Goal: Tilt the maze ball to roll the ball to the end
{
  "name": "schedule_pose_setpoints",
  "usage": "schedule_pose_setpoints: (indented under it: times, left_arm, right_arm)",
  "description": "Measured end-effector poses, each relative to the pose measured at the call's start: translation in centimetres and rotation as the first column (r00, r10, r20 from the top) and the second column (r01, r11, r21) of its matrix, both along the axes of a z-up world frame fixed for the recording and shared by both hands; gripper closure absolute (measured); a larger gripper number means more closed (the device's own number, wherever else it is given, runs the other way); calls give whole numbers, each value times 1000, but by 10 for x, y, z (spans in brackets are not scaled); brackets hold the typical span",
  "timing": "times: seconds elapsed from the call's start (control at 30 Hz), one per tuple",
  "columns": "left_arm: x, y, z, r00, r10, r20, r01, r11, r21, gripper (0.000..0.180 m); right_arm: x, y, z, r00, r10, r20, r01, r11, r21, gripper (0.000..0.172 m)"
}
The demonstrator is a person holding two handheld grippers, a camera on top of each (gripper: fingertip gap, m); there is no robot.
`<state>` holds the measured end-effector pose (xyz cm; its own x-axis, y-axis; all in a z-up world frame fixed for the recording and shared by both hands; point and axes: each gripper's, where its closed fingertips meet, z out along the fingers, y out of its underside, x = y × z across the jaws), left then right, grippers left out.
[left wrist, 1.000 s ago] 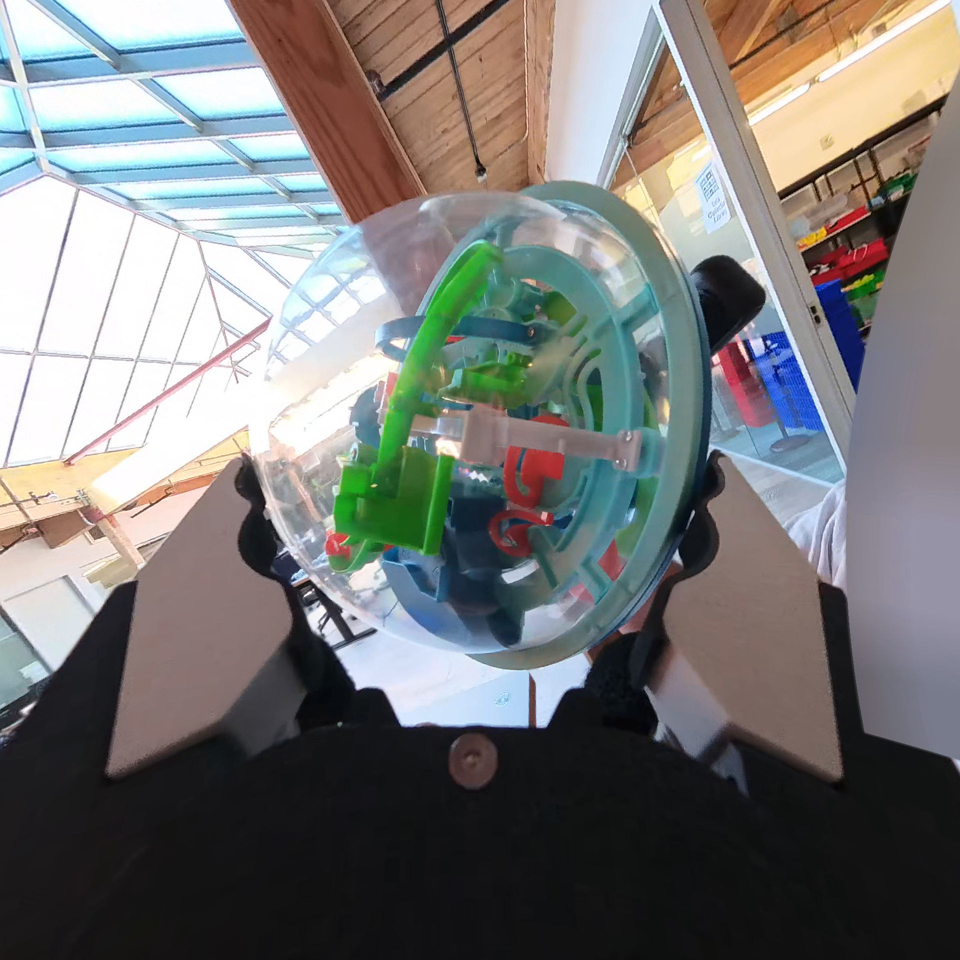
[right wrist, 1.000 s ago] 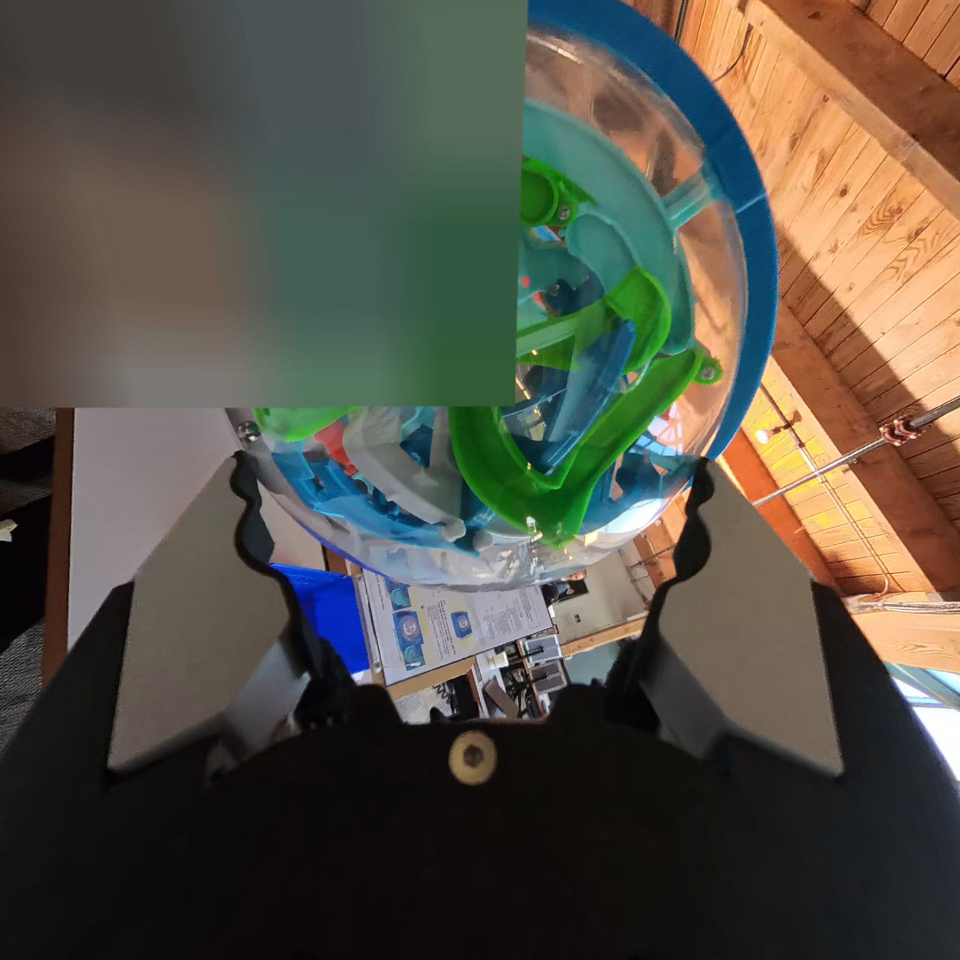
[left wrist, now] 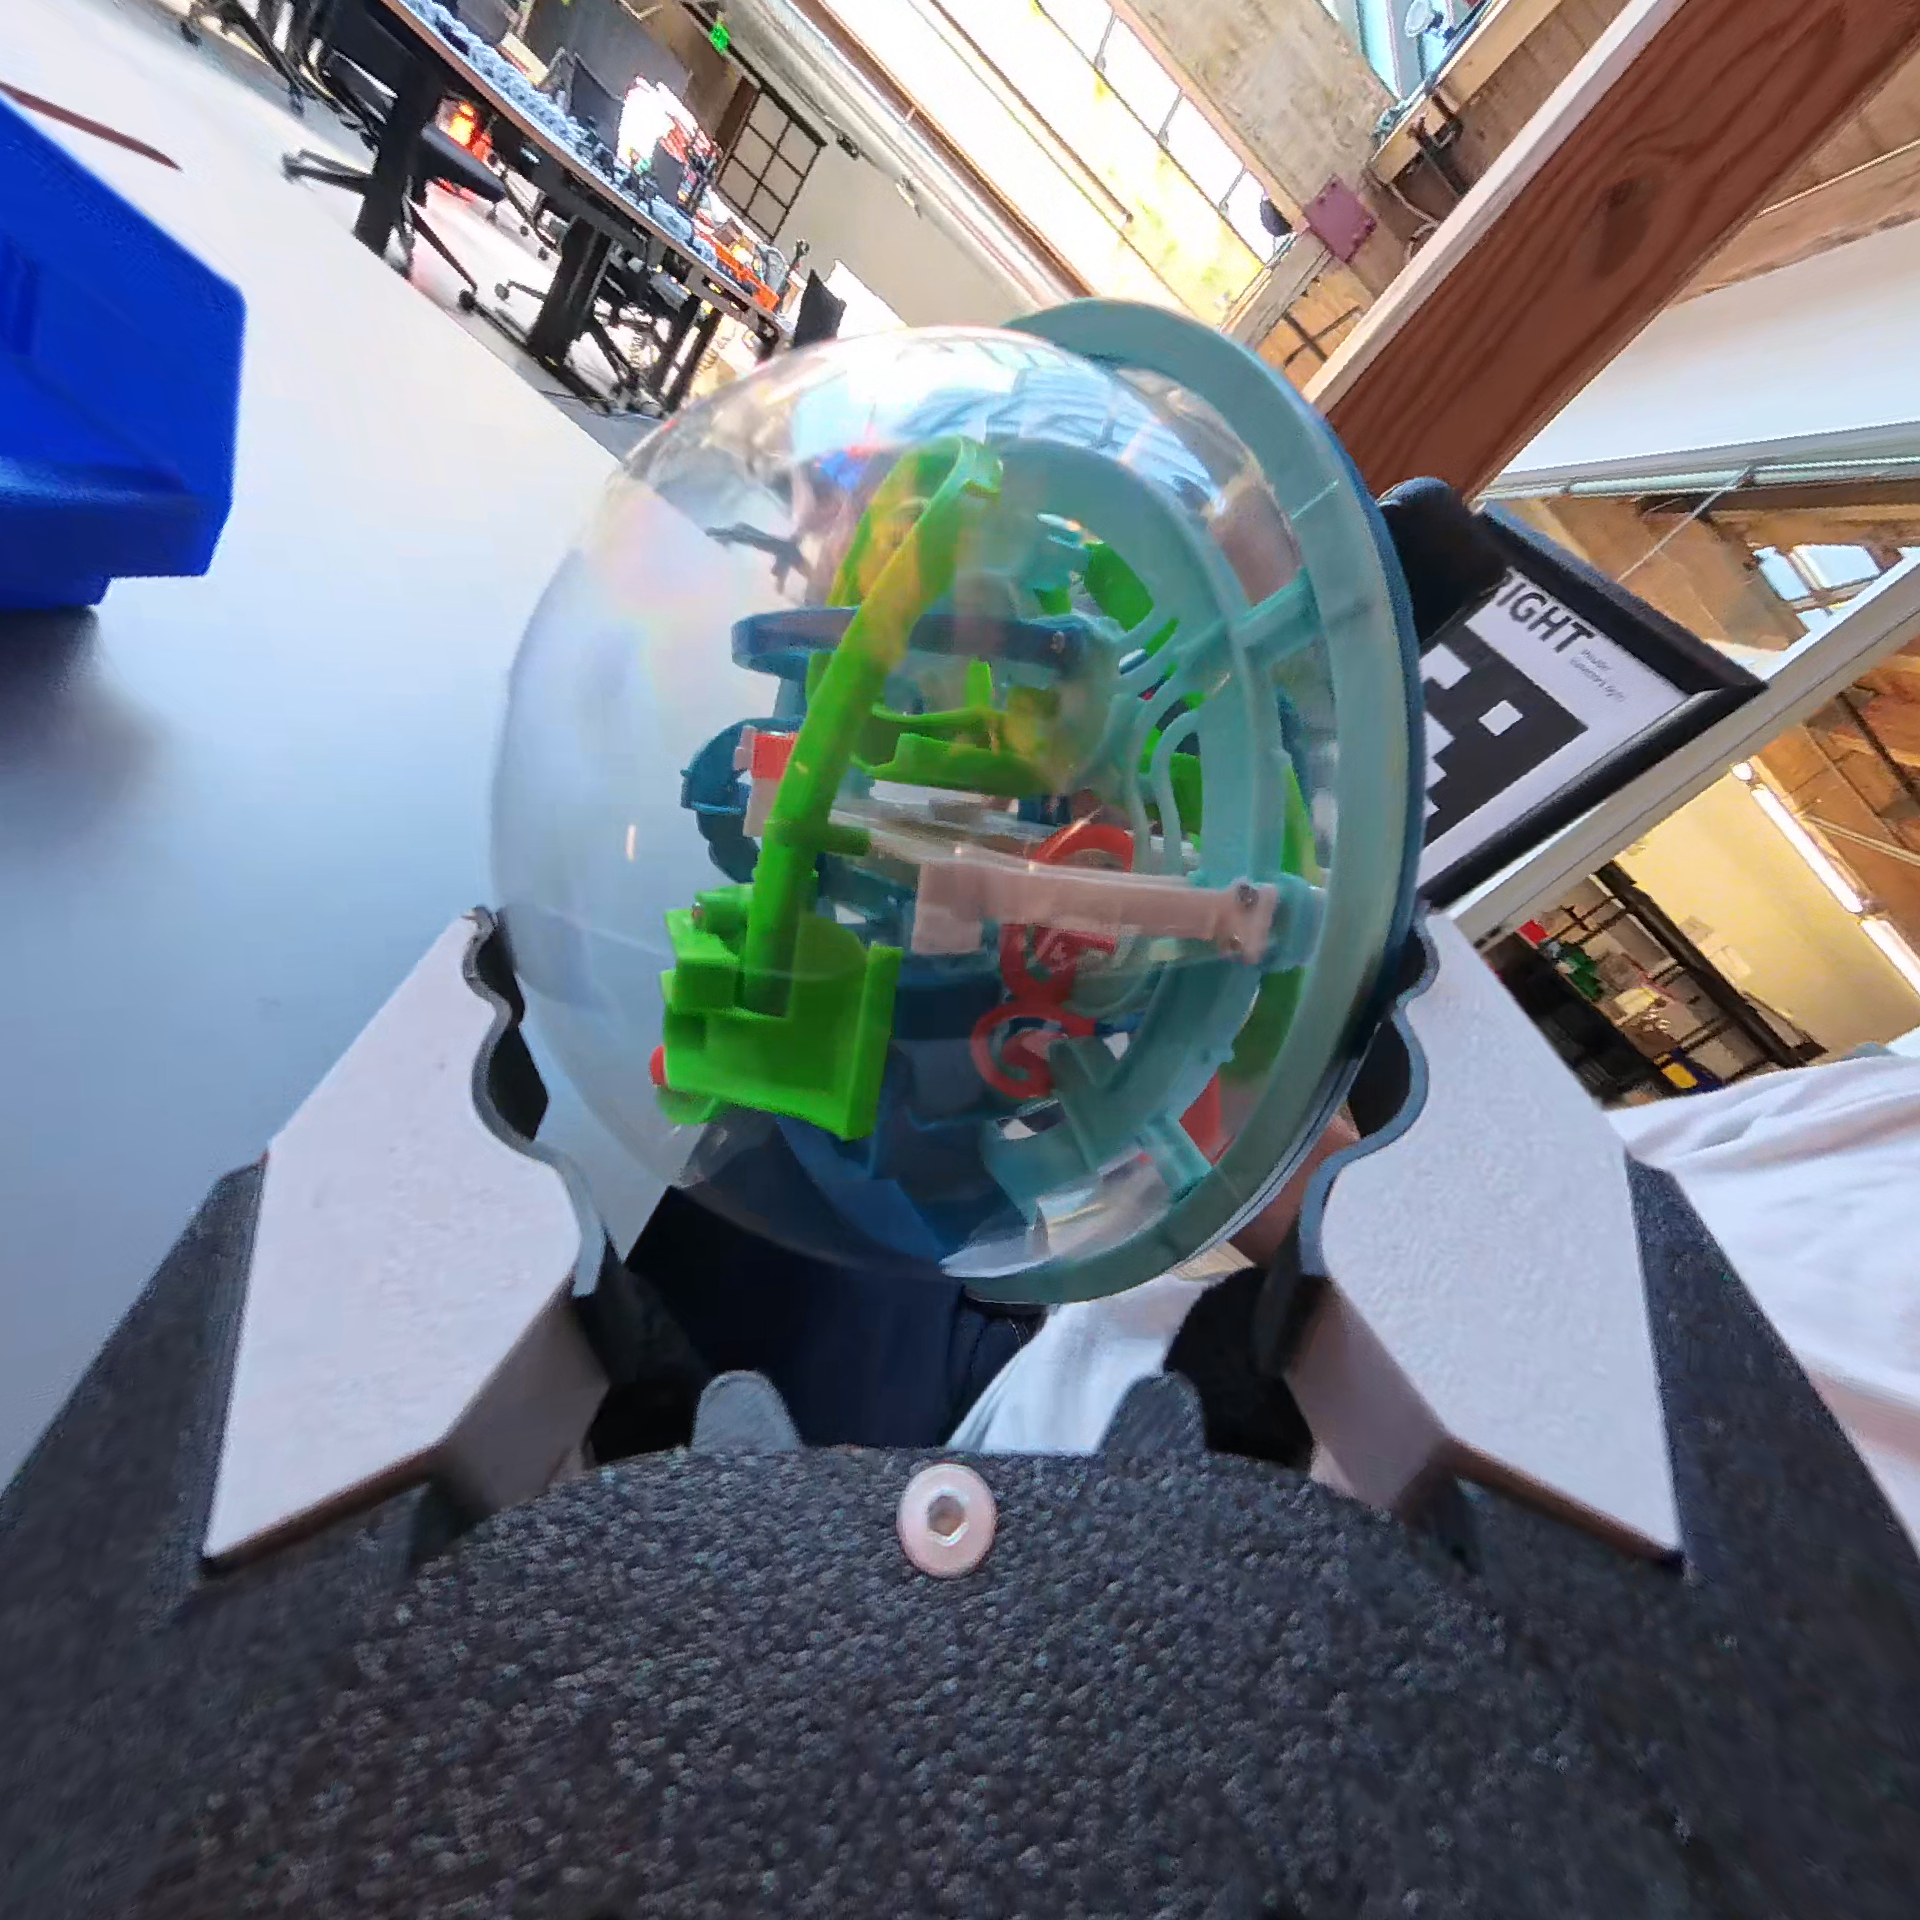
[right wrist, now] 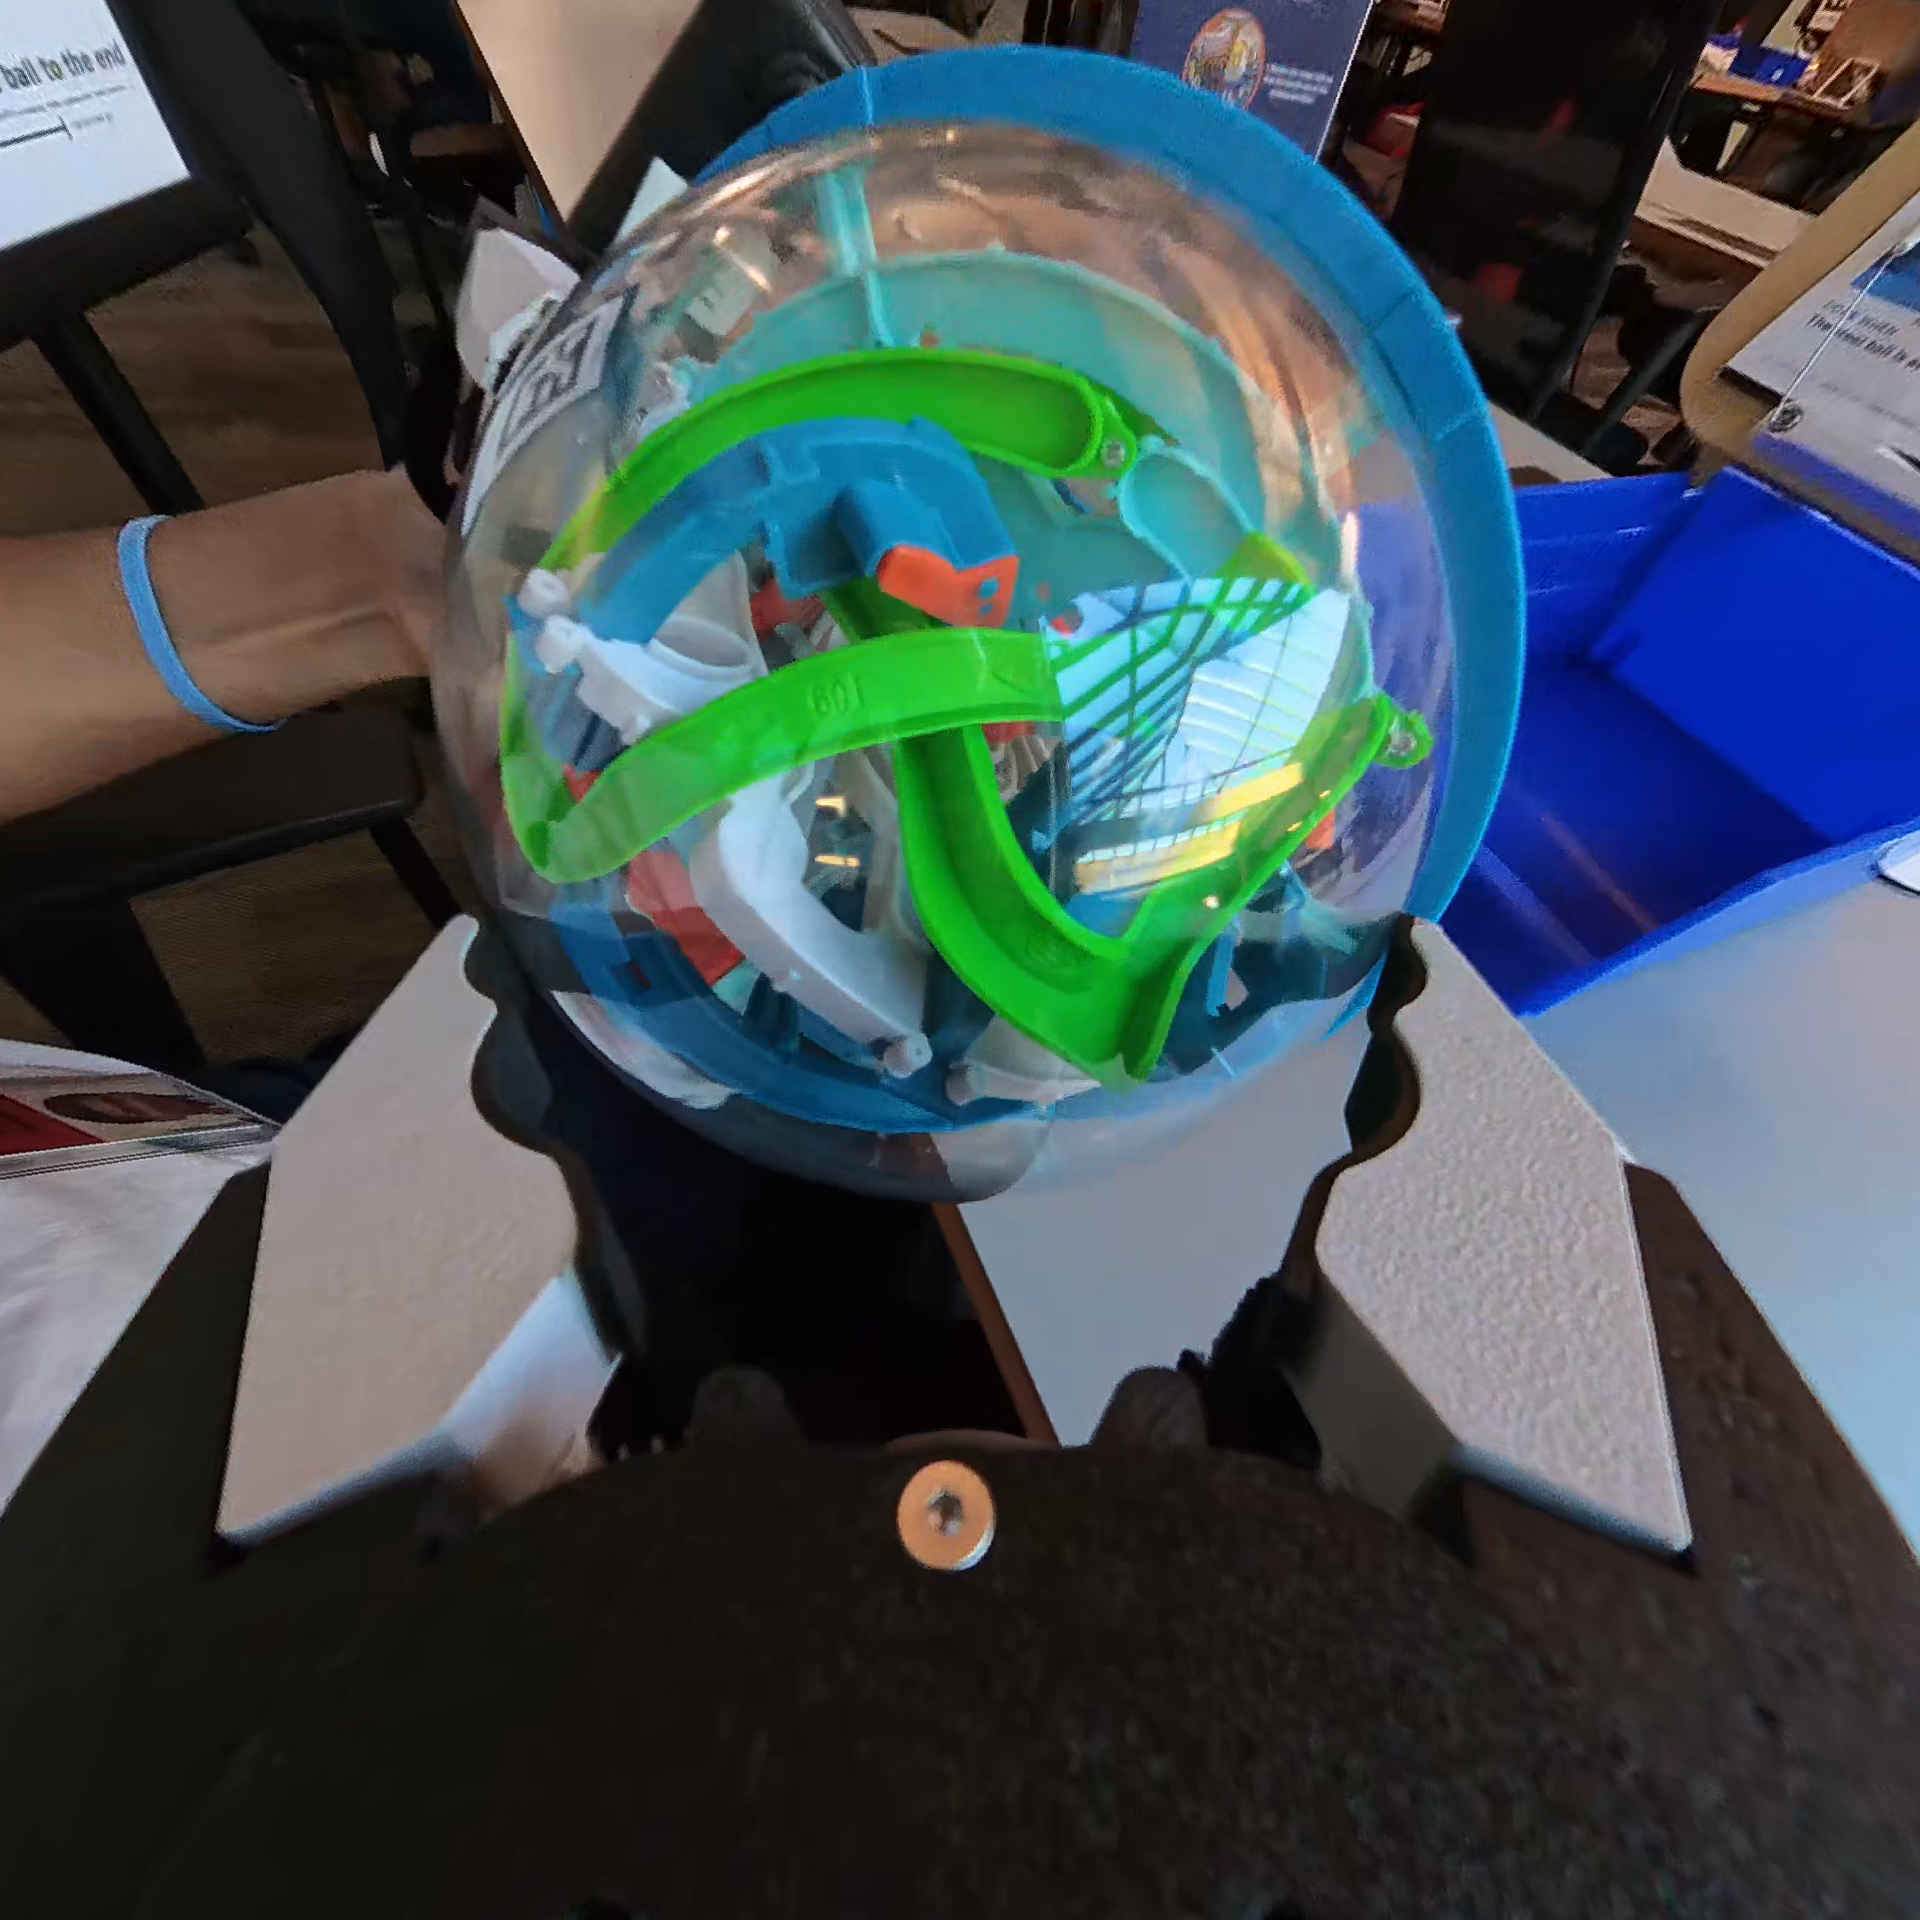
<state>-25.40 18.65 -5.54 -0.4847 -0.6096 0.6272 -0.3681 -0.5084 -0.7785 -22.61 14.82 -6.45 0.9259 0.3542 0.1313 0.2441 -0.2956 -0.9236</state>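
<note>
Two tongs (left wrist: 951,935) (right wrist: 935,956) clamp maze ball (left wrist: 935,790) | clear glossy sphere | curved green tracks (right wrist: 810,717)

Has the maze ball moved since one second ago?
Yes. The maze ball, clamped in the left gripper, tipped downward: skylights filled the view behind it, now the white table and blue bin.

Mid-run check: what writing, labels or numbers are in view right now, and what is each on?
I do not copy writing; these things bear it.
White card with black squares, behind the maze ball: printed words.
Green track inside the ball: moulded number.
White screen, top left: words, cut off.
Blue poster, blue-white sheet: print, blurred.
</note>
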Motion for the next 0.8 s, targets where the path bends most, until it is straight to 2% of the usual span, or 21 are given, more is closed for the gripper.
schedule_pose_setpoints:
  times: [0.1,0.2,0.23,0.37,0.43,0.5,0.53,0.57,0.6,0.63,0.7,0.8]
  left_arm:
    - [-4,6,-18,1000,-21,13,20,1000,8,25]
    - [-5,15,-37,1000,13,3,-13,994,106,24]
    - [-6,18,-35,1000,11,8,-11,995,98,26]
    - [-15,28,-39,1000,-13,27,9,989,145,27]
    - [-21,36,-44,999,-45,21,43,993,108,27]
    - [-24,43,-49,997,-82,12,81,995,60,28]
    - [-25,45,-49,996,-93,8,92,995,37,28]
    - [-24,46,-48,995,-94,10,94,995,35,28]
    - [-25,44,-47,995,-102,16,102,994,45,28]
    - [-24,44,-46,994,-108,16,107,993,43,28]
    - [-22,48,-42,996,-82,25,81,997,13,26]
    - [-17,63,-26,997,13,72,-10,999,-33,27]
  right_arm:
    - [-4,5,-13,1000,-6,29,6,1000,0,18]
    - [-3,11,-46,995,-25,95,31,998,-62,18]
    - [-4,14,-46,994,-33,100,35,999,-22,19]
    - [-12,16,-24,997,49,-52,-45,996,79,30]
    - [-7,14,-5,977,123,-172,-93,980,177,49]
    - [15,19,7,937,157,-313,-57,950,307,50]
    - [22,26,2,910,187,-370,-72,950,303,50]
    - [22,35,-13,885,200,-421,-111,968,226,43]
    - [16,44,-23,849,231,-476,-171,971,166,22]
    - [4,47,-29,790,292,-539,-267,955,127,18]
    - [-16,54,-38,688,323,-650,-381,923,54,16]
    - [-26,55,-48,730,291,-619,-388,921,-24,16]
